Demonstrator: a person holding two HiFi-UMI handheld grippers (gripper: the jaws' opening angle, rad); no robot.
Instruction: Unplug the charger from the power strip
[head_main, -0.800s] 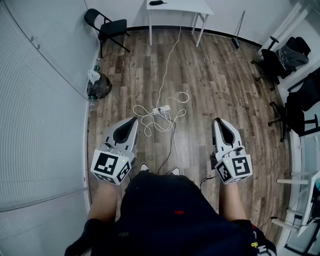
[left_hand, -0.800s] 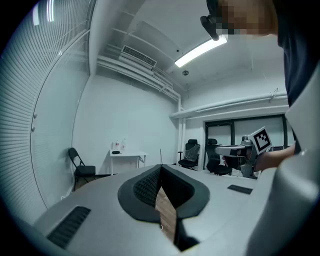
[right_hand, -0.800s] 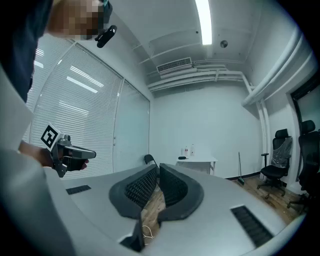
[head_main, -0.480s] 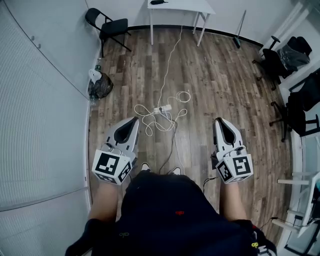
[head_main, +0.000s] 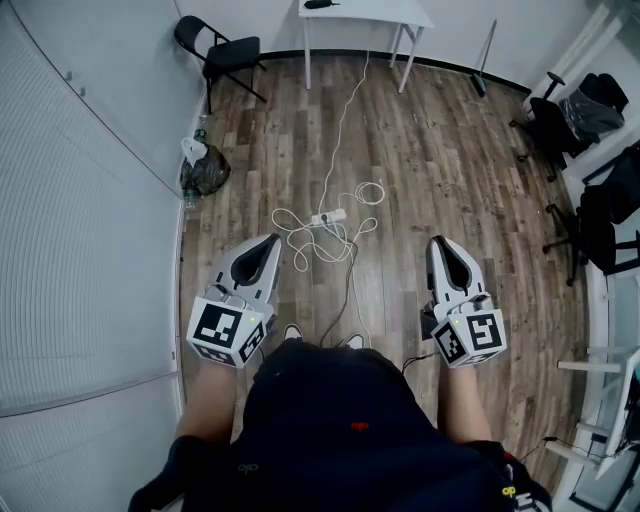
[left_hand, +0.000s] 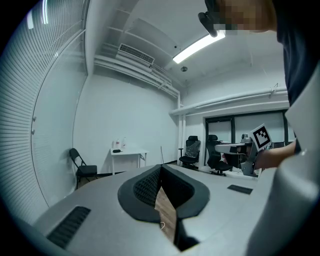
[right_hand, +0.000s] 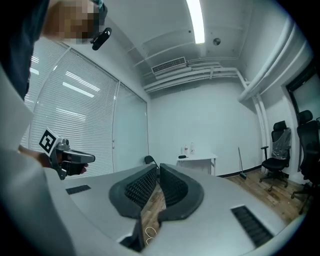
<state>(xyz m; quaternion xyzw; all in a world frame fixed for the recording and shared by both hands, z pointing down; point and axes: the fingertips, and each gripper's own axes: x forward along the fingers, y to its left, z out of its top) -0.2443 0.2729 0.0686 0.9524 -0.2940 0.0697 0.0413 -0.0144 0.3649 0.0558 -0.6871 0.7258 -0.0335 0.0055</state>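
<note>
1. the power strip (head_main: 328, 216) lies on the wood floor (head_main: 450, 170), ahead of both pairs of jaws and between their two lines. it is somewhat nearer the left tips and well apart from both. the charger is too small here to tell from the strip itself.
2. a white cable (head_main: 318, 245) lies in loose loops round the strip, mostly on the side toward the jaws. a small coil (head_main: 370, 192) sits just past the strip, toward the right jaws' side. one strand runs straight away from the jaws to the white table (head_main: 365, 12) at the far wall.
3. the left gripper (head_main: 268, 241) is held out over the floor with its jaws together. the tips meet, and only a narrow wedge of floor shows behind the ribbed pads.
4. the right gripper (head_main: 437, 243) is held the same way, beside the left one and apart from it. its jaws are closed tip to tip, with a sliver of floor and cable showing behind them.
5. beyond the left jaws and out to their left stand a black folding chair (head_main: 215, 50) and a dark bag (head_main: 203, 172) against the wall.
6. beyond the right jaws a broom (head_main: 484, 60) leans at the far wall, and office chairs (head_main: 560, 110) stand further right.
7. behind the jaws, the person's shoes (head_main: 289, 333) show just below the cable.
</note>
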